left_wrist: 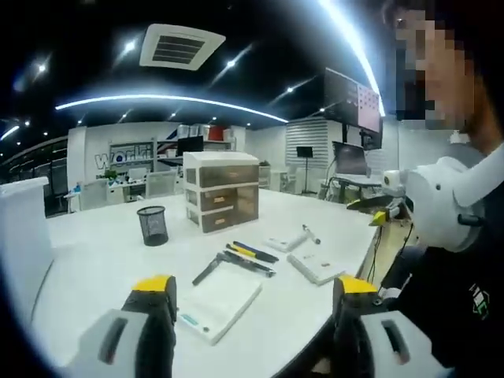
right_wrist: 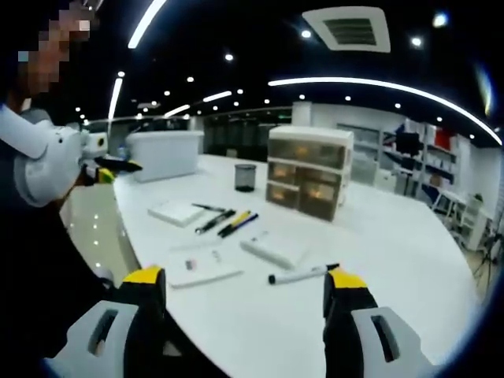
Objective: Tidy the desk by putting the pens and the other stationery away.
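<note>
On the white desk (left_wrist: 94, 260) lie a yellow pen and a blue pen (left_wrist: 252, 252), a black pen (left_wrist: 211, 269), a black-capped marker (left_wrist: 311, 234), a small white box (left_wrist: 285, 242) and two white pads (left_wrist: 219, 299) (left_wrist: 316, 266). A black mesh pen cup (left_wrist: 153, 225) stands beside a drawer unit (left_wrist: 221, 191). My left gripper (left_wrist: 253, 295) is open and holds nothing, hovering above the near pad. My right gripper (right_wrist: 246, 291) is open too, above the desk's edge, with the marker (right_wrist: 303, 274), a pad (right_wrist: 203, 268) and the pens (right_wrist: 236, 223) ahead of it.
A big white storage bin (right_wrist: 165, 153) sits at the desk's far end, past the mesh cup (right_wrist: 245, 177) and the drawer unit (right_wrist: 309, 172). The person in dark clothes (left_wrist: 449, 291) stands at the desk's edge. Other office desks and monitors fill the background.
</note>
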A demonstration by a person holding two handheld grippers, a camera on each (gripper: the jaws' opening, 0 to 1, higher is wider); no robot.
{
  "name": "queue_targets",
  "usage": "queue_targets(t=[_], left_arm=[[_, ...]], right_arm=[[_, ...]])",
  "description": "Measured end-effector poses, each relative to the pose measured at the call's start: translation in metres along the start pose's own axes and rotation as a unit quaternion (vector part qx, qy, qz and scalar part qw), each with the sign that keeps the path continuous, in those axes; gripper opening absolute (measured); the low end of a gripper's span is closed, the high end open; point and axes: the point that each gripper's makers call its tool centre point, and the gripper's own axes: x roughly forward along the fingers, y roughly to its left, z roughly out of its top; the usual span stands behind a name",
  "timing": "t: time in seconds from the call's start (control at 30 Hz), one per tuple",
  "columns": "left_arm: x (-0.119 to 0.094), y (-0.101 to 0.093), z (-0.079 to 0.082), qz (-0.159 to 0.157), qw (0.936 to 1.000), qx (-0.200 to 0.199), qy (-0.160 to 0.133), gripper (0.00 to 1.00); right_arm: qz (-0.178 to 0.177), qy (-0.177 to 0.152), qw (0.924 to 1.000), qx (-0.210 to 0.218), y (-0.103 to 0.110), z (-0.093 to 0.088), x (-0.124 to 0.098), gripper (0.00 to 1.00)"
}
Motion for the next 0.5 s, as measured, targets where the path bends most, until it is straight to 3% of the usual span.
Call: queue_targets(t=[0.5], left_arm=[[0.023,0.004,0.002,-0.02,0.9975,0.033,0.058,0.79]], right_arm=[[0.003,0.002,1.0,0.007,0.004,-0.015,0.003,0.77]])
